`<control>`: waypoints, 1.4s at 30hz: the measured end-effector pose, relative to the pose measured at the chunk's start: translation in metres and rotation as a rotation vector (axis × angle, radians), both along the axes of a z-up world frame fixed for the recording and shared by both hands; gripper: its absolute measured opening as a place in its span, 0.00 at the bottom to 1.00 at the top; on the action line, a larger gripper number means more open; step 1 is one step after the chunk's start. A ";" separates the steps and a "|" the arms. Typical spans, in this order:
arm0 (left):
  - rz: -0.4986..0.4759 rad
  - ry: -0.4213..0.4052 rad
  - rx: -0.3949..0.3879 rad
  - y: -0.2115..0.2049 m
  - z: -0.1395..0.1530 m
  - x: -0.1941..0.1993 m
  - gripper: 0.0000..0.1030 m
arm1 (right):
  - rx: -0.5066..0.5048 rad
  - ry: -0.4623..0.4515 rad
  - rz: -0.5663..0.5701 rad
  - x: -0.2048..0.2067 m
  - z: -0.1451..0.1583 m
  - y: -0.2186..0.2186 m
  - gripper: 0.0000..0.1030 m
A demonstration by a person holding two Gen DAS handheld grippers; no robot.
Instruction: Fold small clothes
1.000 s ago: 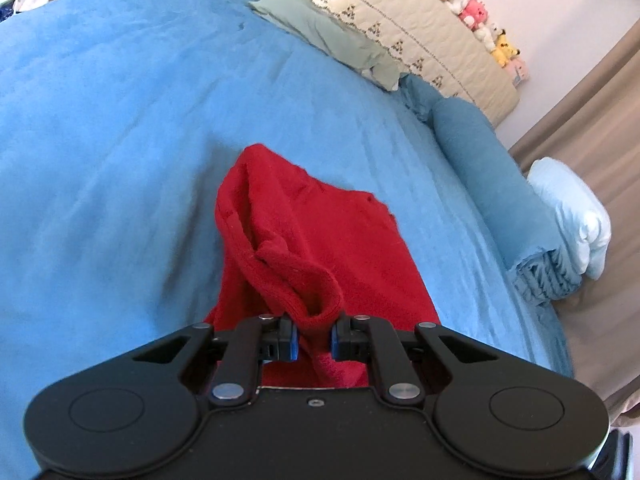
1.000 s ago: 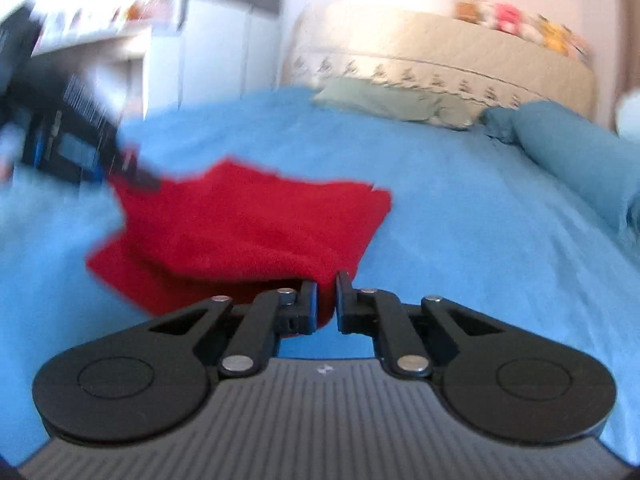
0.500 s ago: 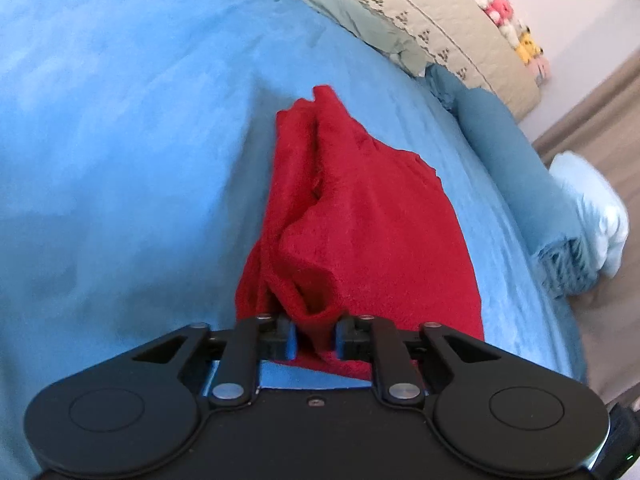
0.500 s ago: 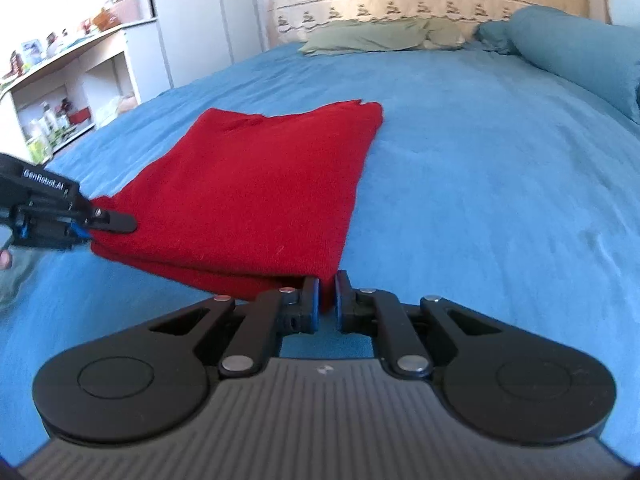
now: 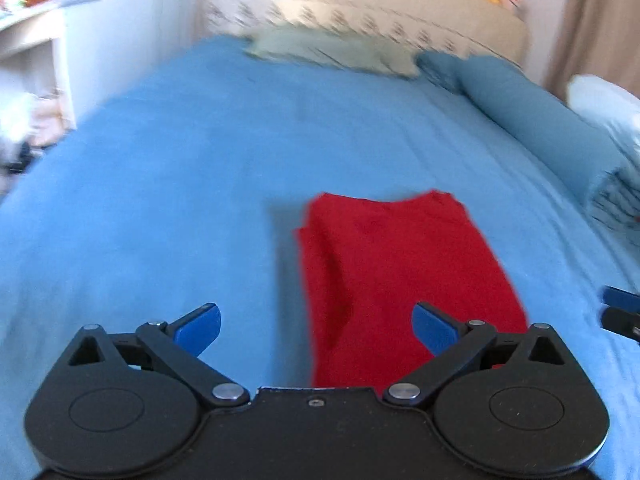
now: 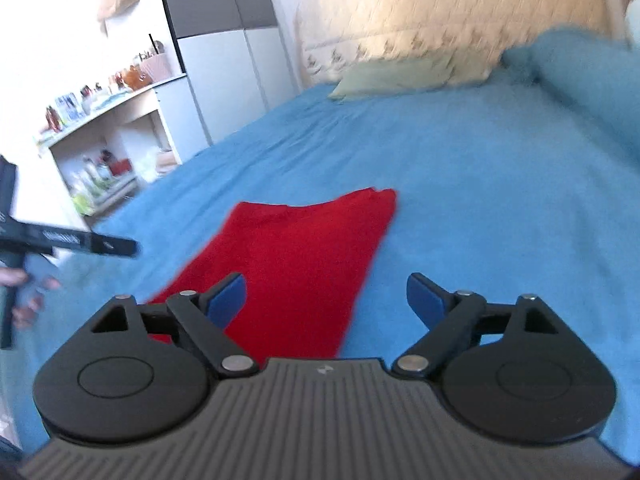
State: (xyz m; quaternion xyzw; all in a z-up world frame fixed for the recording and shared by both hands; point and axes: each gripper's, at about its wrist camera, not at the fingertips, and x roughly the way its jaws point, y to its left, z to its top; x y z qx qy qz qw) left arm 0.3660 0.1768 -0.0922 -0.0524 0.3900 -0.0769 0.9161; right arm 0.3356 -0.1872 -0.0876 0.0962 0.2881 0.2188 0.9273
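On the blue bedspread [image 5: 168, 184] a red garment [image 5: 400, 276] is laid flat, folded into a long, roughly rectangular strip of soft, fleecy fabric, with stacked layers visible along its left edge. Its near end is reached by the left gripper [image 5: 316, 326], whose jaws are spread wide and empty, the blue pads [image 5: 200, 328] parted on either side of the cloth. From the right wrist view the same garment [image 6: 296, 260] is seen lying to the left of centre, and the right gripper [image 6: 326, 298] is likewise splayed apart, holding nothing. Only this view shows the white shelf unit [image 6: 108, 152] crowded with small items and the grey-banded wardrobe [image 6: 228, 52]. A pale green pillow [image 5: 332, 50], a quilted cream headboard [image 5: 360, 4] and a rolled blue blanket [image 5: 532, 120] are seen beyond, blurred.
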 end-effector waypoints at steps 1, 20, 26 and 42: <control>-0.030 0.023 -0.019 -0.002 -0.002 0.014 1.00 | 0.017 0.053 0.012 0.017 0.005 -0.001 1.00; -0.179 0.214 -0.204 -0.011 -0.084 0.107 0.85 | 0.239 0.473 0.043 0.147 -0.084 0.027 0.94; -0.166 0.207 -0.236 -0.014 -0.081 0.115 0.35 | 0.214 0.449 0.043 0.154 -0.083 0.037 0.48; -0.262 0.085 -0.184 -0.082 0.011 0.009 0.27 | 0.160 0.277 0.100 0.045 0.027 -0.010 0.37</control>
